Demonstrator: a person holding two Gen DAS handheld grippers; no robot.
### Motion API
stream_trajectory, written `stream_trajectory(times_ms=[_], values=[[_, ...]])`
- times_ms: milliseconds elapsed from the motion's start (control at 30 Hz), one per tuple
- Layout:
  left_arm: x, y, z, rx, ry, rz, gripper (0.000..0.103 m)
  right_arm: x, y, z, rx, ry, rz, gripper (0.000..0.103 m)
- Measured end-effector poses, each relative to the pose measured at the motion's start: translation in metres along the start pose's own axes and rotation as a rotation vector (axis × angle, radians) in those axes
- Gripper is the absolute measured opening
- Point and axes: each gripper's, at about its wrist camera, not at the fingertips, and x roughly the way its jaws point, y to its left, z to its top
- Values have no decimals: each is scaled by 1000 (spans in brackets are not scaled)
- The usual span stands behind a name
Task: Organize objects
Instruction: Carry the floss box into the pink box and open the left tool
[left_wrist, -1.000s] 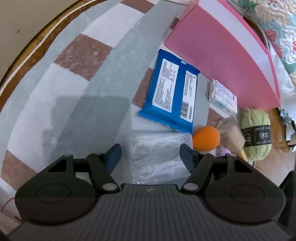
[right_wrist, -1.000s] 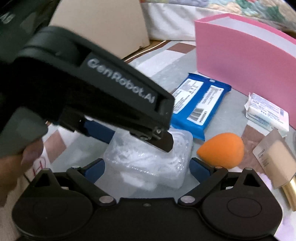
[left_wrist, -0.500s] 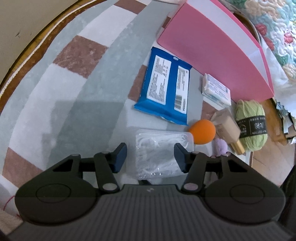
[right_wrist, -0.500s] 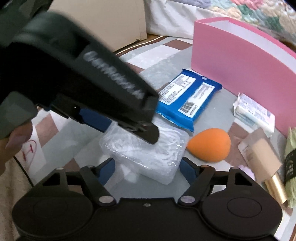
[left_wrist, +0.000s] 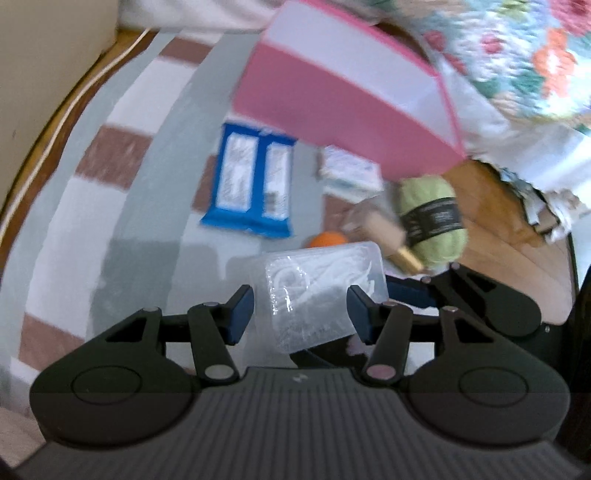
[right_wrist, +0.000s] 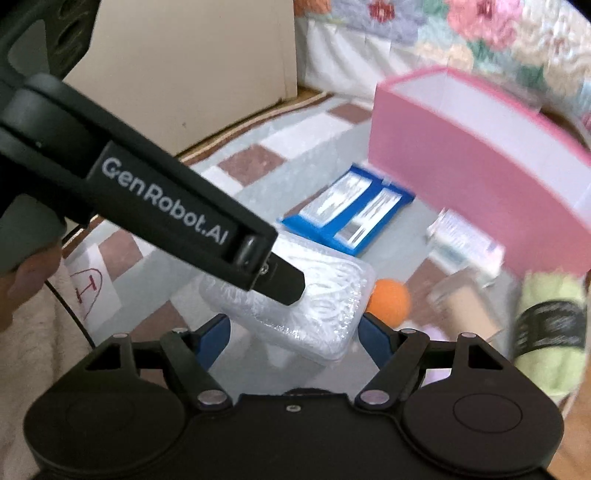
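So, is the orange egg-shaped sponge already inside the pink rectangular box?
No, the orange egg-shaped sponge lies on the checked mat, in front of the pink rectangular box.

I count one pink box (left_wrist: 347, 110), one blue packet (left_wrist: 255, 184), one clear case (left_wrist: 321, 291). One orange sponge (right_wrist: 389, 301), one green yarn ball (left_wrist: 432, 218), two grippers.

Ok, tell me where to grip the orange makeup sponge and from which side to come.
Grip the orange makeup sponge across its rounded middle, coming down from above. It lies on the mat, hemmed in by the clear plastic box on one side and the beige bottle on the other, so a side approach looks crowded. Fingers should straddle its width in the free direction.
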Motion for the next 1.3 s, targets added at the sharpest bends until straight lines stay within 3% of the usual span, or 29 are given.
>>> stream_trajectory(times_ms=[333,600,800,1000,1300], values=[[-63,-67,69,151,-127,-54,54,-80,-29,48,-70,-155,-130,80],[-68,-109,144,214,-169,-90,54,-123,-73,102,-111,-223,-218,80],[-21,-128,192,241,-155,-67,54,-113,-125,132,-58,-206,-230,80],[49,-123,229,221,-98,-65,54,-69,-181,144,50,-135,-183,79],[150,-105,275,149,-12,-99,54,15,-245,158,155,0,-216,72]])
